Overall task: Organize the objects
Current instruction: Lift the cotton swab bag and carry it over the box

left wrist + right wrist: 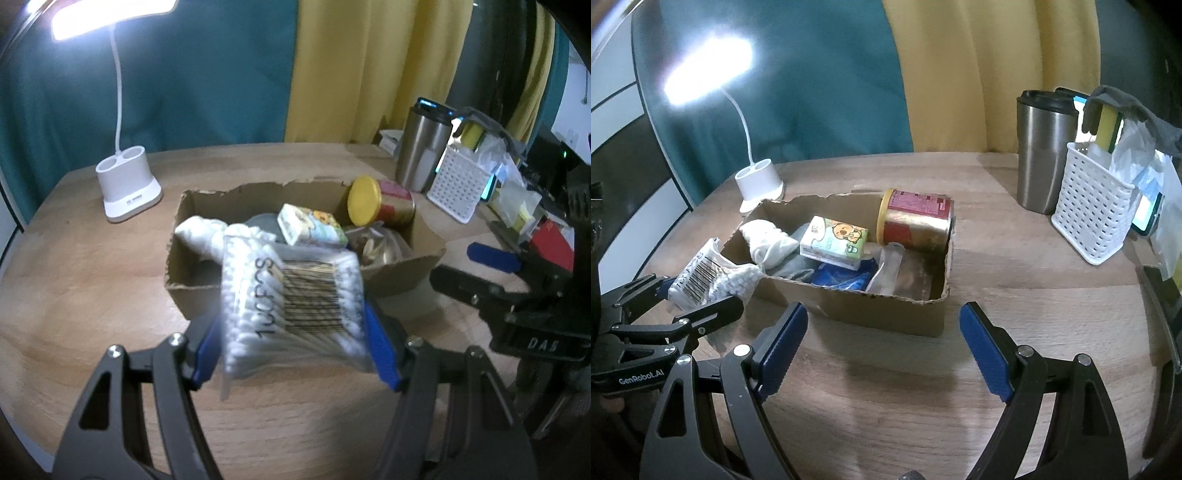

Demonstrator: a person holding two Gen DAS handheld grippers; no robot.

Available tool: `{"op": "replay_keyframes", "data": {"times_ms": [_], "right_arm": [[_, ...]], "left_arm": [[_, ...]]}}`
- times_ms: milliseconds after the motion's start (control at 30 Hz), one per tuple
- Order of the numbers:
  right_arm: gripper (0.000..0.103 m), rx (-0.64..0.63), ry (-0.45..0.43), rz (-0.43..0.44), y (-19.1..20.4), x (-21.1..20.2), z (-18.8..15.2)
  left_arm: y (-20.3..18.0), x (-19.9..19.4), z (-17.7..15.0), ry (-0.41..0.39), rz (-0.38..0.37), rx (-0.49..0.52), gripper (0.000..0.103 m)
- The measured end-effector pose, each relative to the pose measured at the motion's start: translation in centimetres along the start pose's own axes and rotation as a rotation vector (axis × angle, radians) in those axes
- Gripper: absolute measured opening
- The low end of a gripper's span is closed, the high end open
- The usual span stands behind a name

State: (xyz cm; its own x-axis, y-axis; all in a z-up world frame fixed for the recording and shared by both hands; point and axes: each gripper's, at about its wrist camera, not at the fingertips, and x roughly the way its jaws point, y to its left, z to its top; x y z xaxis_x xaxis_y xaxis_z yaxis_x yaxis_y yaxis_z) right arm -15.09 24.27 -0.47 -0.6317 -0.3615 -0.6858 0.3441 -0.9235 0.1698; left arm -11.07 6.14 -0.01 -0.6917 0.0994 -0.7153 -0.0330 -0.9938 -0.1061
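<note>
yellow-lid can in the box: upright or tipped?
Tipped. The can lies on its side at the far right end of the cardboard box, its yellow lid facing sideways, not up.

I read this as a home room: curtains [960, 74], desk lamp [759, 184], steel tumbler [1039, 155] on wooden worktop [1015, 295].

Clear pack of white cotton swabs [291, 306] bears a black barcode. Brown cardboard box [886, 314] holds a red-and-gold can [918, 221] with yellow lid [364, 199]. White perforated basket [1089, 218]; steel-grey tumbler [1043, 155]; teal and yellow curtains [849, 74].
</note>
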Motion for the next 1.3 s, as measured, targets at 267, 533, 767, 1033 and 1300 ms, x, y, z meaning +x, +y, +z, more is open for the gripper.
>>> {"op": "replay_keyframes", "data": {"times_ms": [267,533,767,1033,1300], "right_arm": [[0.087,0.008,-0.009,0.008,-0.7,0.1,0.7],[0.087,0.008,-0.005,0.017,-1.8,1.0,1.5],[0.087,0.014,-0.002,0.027,-2.9,1.8,2.1],[0.087,0.019,0.008,0.036,-4.0,2.7,2.4],[0.087,0.02,0.009,0.031,-5.0,3.2,2.8]], "left_arm": [[-0.7,0.9,1.2,-0.003,-0.005,-0.003,0.069],[-1.5,2.3,2.4,0.001,0.002,-0.008,0.069],[-1.9,3.7,3.4,0.006,0.011,-0.009,0.069],[-2.4,5.3,4.1,0.017,0.011,-0.013,0.069],[-2.8,6.8,4.6,0.04,0.013,-0.038,0.069]]}}
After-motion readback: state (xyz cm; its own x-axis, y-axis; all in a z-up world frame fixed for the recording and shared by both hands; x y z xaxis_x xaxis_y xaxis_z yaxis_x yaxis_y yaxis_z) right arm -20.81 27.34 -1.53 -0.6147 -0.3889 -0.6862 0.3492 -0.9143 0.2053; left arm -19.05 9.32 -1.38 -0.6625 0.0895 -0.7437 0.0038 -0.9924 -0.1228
